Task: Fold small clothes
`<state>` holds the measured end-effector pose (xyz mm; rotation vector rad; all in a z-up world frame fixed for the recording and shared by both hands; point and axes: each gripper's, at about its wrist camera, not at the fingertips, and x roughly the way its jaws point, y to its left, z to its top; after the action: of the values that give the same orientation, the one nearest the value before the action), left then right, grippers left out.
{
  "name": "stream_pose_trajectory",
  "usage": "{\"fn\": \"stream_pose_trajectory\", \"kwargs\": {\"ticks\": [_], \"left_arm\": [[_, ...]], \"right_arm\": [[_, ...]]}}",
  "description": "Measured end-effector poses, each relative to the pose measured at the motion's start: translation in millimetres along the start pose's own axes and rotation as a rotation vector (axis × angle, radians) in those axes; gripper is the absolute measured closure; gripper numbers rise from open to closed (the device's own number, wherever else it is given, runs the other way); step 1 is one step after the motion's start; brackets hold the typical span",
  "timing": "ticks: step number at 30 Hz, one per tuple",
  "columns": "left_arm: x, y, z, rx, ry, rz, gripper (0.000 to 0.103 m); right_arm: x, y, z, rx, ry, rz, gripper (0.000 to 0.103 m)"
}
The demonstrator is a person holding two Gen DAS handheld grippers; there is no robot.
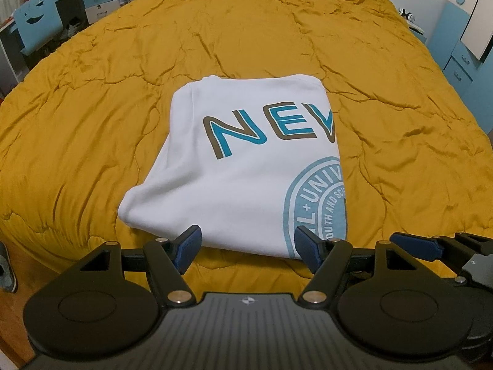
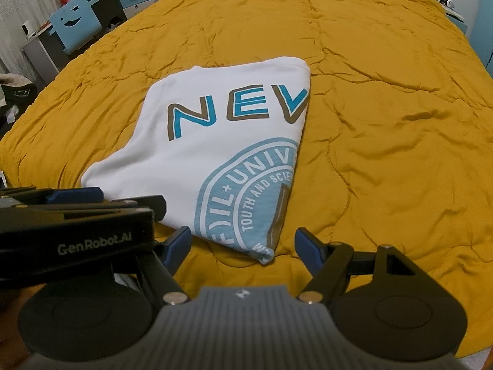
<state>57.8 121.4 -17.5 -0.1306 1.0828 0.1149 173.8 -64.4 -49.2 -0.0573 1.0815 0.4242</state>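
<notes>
A white T-shirt (image 1: pixel 234 169) with blue "NEV" lettering and a round blue emblem lies folded into a rectangle on the mustard-yellow quilt (image 1: pixel 92 108). It also shows in the right wrist view (image 2: pixel 197 141). My left gripper (image 1: pixel 248 246) is open and empty, its blue pads just short of the shirt's near edge. My right gripper (image 2: pixel 243 246) is open and empty, near the shirt's near right corner. The right gripper shows at the right edge of the left wrist view (image 1: pixel 431 246), and the left gripper at the left of the right wrist view (image 2: pixel 80 212).
The quilt (image 2: pixel 385 108) covers a wide bed. A desk with clutter and a blue chair (image 2: pixel 74 26) stand beyond the far left edge. Blue cabinets (image 1: pixel 462 46) stand at the right. Wooden floor (image 1: pixel 18 317) shows at the near left.
</notes>
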Motion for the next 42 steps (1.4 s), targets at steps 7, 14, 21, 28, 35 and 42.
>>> {"fn": "stream_pose_trajectory", "kwargs": {"ticks": [7, 14, 21, 28, 35, 42], "left_arm": [[3.1, -1.2, -2.1, -0.001, 0.013, -0.006, 0.022], [7.7, -4.5, -4.6, 0.003, 0.024, -0.008, 0.022], [9.1, -6.4, -5.7, 0.016, 0.022, 0.002, 0.023], [10.9, -7.0, -7.3, 0.013, 0.023, -0.001, 0.023], [13.1, -8.4, -8.9, 0.026, 0.021, 0.014, 0.024], [12.7, -9.2, -10.1, 0.034, 0.016, 0.023, 0.025]], "right_arm": [[0.7, 1.1, -0.8, -0.001, 0.001, 0.003, 0.033], [4.0, 3.1, -3.6, -0.006, 0.012, 0.009, 0.033], [6.6, 1.8, -4.7, -0.007, 0.017, 0.008, 0.033], [8.4, 1.5, -5.5, -0.013, 0.017, 0.004, 0.033], [9.8, 2.7, -7.8, -0.021, 0.019, -0.001, 0.033], [9.0, 2.6, -8.5, -0.025, 0.018, -0.001, 0.033]]}}
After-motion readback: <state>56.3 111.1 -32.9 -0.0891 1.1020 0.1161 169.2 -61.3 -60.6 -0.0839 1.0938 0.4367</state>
